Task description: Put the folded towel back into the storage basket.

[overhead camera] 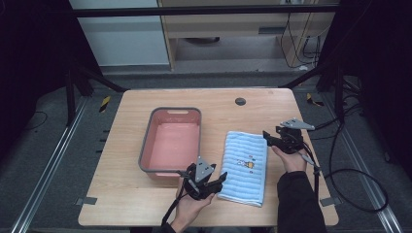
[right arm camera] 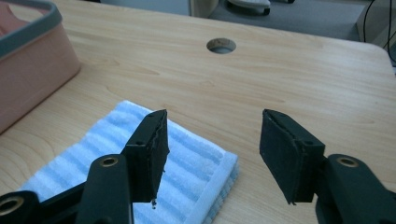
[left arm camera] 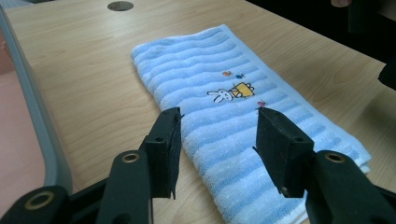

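A folded light-blue striped towel (overhead camera: 244,167) with a small rabbit picture lies on the wooden table, to the right of a pink basin (overhead camera: 145,145). My left gripper (overhead camera: 219,184) is at the towel's near left edge and is open. In the left gripper view one jaw stands over bare wood beside the towel (left arm camera: 224,107) and the other above the cloth, the gripper (left arm camera: 219,126) holding nothing. My right gripper (overhead camera: 268,138) is at the towel's far right corner, also open. In the right gripper view its (right arm camera: 212,135) left jaw hangs over the towel corner (right arm camera: 187,168), the right jaw over wood.
The basin's grey rim (left arm camera: 32,107) runs close along the left of my left gripper, and its corner (right arm camera: 28,28) shows far left in the right gripper view. A round cable hole (overhead camera: 240,101) sits near the table's far edge. Cables trail off the table's right side.
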`<state>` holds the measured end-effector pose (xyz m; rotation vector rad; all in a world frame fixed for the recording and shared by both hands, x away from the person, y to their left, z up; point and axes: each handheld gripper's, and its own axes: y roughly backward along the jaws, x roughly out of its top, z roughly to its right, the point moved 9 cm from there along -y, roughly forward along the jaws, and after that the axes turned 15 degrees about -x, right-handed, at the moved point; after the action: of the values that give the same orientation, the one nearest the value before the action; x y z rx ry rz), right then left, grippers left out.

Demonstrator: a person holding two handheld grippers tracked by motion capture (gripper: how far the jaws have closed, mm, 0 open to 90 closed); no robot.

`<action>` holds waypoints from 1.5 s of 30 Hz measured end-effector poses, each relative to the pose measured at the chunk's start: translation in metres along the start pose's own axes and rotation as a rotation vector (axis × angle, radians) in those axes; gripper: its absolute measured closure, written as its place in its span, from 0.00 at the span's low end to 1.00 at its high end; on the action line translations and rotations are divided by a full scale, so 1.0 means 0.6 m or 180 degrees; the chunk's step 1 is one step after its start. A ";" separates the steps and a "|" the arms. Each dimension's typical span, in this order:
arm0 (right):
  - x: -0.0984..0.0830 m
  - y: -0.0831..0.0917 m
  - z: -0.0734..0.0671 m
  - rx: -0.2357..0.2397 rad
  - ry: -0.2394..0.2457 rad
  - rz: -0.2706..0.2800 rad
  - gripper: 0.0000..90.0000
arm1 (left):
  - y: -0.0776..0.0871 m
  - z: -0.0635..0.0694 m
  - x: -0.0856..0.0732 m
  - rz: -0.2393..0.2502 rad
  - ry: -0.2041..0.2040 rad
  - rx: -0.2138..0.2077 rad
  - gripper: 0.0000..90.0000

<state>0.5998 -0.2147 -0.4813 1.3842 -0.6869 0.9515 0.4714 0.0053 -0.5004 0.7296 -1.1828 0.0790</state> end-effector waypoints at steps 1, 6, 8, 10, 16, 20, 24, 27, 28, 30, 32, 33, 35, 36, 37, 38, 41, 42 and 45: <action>-0.004 -0.004 0.000 -0.0006 0.0022 -0.0016 0.47 | -0.002 0.000 -0.003 -0.0021 -0.0004 0.0003 0.56; -0.018 -0.015 -0.001 -0.0020 0.0029 -0.0113 0.48 | -0.016 0.000 -0.018 -0.0111 -0.0004 -0.0008 0.58; -0.020 -0.017 -0.001 -0.0017 0.0042 -0.0113 0.48 | -0.018 -0.001 -0.021 -0.0123 -0.0004 -0.0002 0.58; -0.029 -0.022 -0.002 -0.0017 0.0034 -0.0151 0.48 | -0.023 -0.006 -0.027 -0.0153 -0.0023 0.0019 0.58; -0.053 -0.036 -0.009 -0.0008 0.0068 -0.0294 0.49 | -0.030 -0.011 -0.047 -0.0262 0.0030 0.0060 0.59; -0.058 -0.044 -0.017 0.0018 0.0130 -0.0310 0.51 | -0.035 -0.015 -0.055 -0.0298 0.0055 0.0059 0.60; -0.067 -0.051 -0.018 0.0011 0.0160 -0.0386 0.52 | -0.040 -0.015 -0.060 -0.0333 0.0056 0.0052 0.61; -0.072 -0.056 -0.020 0.0030 0.0172 -0.0429 0.53 | -0.045 -0.015 -0.064 -0.0346 0.0078 0.0038 0.62; -0.074 -0.057 -0.022 0.0035 0.0163 -0.0459 0.53 | -0.047 -0.015 -0.066 -0.0364 0.0079 0.0039 0.62; -0.079 -0.061 -0.023 0.0031 0.0201 -0.0492 0.54 | -0.051 -0.014 -0.070 -0.0401 0.0070 0.0040 0.62; -0.082 -0.063 -0.024 0.0032 0.0192 -0.0519 0.54 | -0.054 -0.015 -0.074 -0.0432 0.0062 0.0051 0.62; -0.083 -0.064 -0.025 0.0064 0.0186 -0.0527 0.54 | -0.056 -0.015 -0.075 -0.0435 0.0072 0.0037 0.62; -0.087 -0.065 -0.027 0.0083 0.0166 -0.0580 0.55 | -0.056 -0.017 -0.077 -0.0449 0.0083 0.0048 0.62; -0.092 -0.068 -0.027 0.0080 0.0197 -0.0609 0.56 | -0.057 -0.017 -0.078 -0.0451 0.0097 0.0046 0.62; -0.092 -0.068 -0.027 0.0080 0.0197 -0.0609 0.56 | -0.057 -0.018 -0.079 -0.0451 0.0102 0.0044 0.62; -0.093 -0.069 -0.027 0.0079 0.0203 -0.0620 0.57 | -0.058 -0.018 -0.080 -0.0462 0.0115 0.0050 0.62; -0.096 -0.071 -0.027 0.0083 0.0143 -0.0601 0.60 | -0.062 -0.016 -0.082 -0.0465 0.0109 0.0034 0.63; -0.099 -0.072 -0.025 0.0083 0.0109 -0.0628 0.60 | -0.062 -0.016 -0.082 -0.0458 0.0103 0.0034 0.64; -0.103 -0.072 -0.023 0.0103 0.0069 -0.0662 0.61 | -0.063 -0.016 -0.083 -0.0462 0.0132 0.0028 0.64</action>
<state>0.6059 -0.2074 -0.5577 1.4410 -0.5020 0.8142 0.4752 -0.0029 -0.5628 0.8157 -1.0874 -0.0216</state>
